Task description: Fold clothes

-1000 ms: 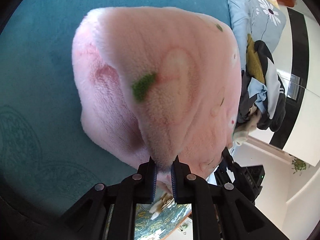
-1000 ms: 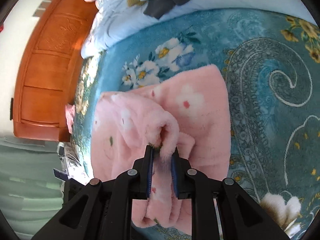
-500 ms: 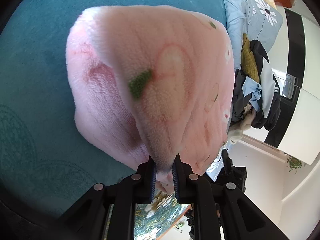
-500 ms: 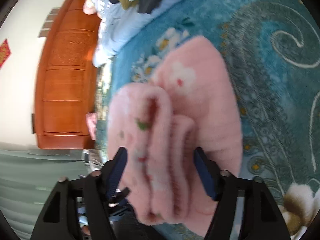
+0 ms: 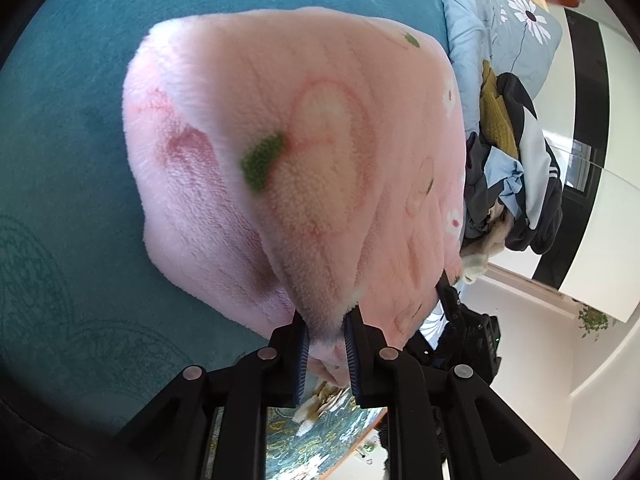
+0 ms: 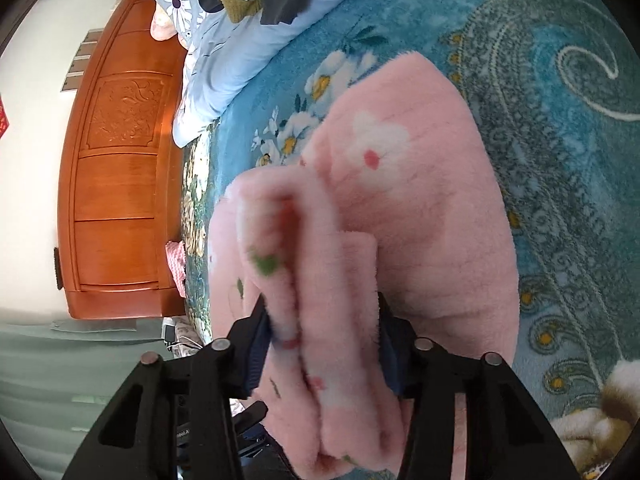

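A fluffy pink fleece garment [image 5: 320, 152] printed with white flowers and green leaves lies on a teal patterned plush blanket [image 6: 560, 160]. One pinched edge of it rises into the left gripper [image 5: 326, 344], whose blue-padded fingers [image 5: 303, 354] are clamped on that fold. A thick rolled bunch of the same fleece sits between the fingers of the right gripper [image 6: 322, 344]; its jaws are closing and both pads touch the bunch. Beyond the blanket lie a pale blue floral quilt [image 6: 224, 64], a heap of dark clothes [image 5: 516, 168] and an orange carved wooden headboard [image 6: 116, 168].
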{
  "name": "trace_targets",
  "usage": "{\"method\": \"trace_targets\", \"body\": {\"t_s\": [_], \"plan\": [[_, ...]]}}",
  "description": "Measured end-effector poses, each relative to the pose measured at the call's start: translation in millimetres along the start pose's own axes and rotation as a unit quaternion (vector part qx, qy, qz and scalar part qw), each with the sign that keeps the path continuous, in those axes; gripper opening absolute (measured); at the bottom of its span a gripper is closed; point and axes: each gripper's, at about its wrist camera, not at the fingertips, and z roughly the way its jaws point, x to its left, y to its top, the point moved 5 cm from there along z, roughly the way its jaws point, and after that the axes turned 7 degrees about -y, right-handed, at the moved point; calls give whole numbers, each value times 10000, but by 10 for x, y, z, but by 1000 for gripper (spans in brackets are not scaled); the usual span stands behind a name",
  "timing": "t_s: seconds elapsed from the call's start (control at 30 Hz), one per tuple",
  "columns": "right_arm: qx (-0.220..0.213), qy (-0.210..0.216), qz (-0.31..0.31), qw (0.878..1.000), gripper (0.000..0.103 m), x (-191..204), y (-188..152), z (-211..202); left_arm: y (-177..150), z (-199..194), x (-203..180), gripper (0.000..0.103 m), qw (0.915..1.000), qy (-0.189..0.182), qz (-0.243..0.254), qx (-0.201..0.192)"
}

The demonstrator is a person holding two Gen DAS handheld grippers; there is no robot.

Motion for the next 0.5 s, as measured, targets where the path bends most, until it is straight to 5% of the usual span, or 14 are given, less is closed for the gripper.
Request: {"method": "trace_targets", "body": {"t_s": [0.33, 0.5], "plan": [[-372, 399, -521, 9972, 29, 354, 172, -576, -165, 48, -352, 19, 9962, -200, 774, 359], [-464, -115, -493, 9976, 29, 150, 249, -644, -303, 256, -386, 19, 9911, 124, 1107, 729]]}}
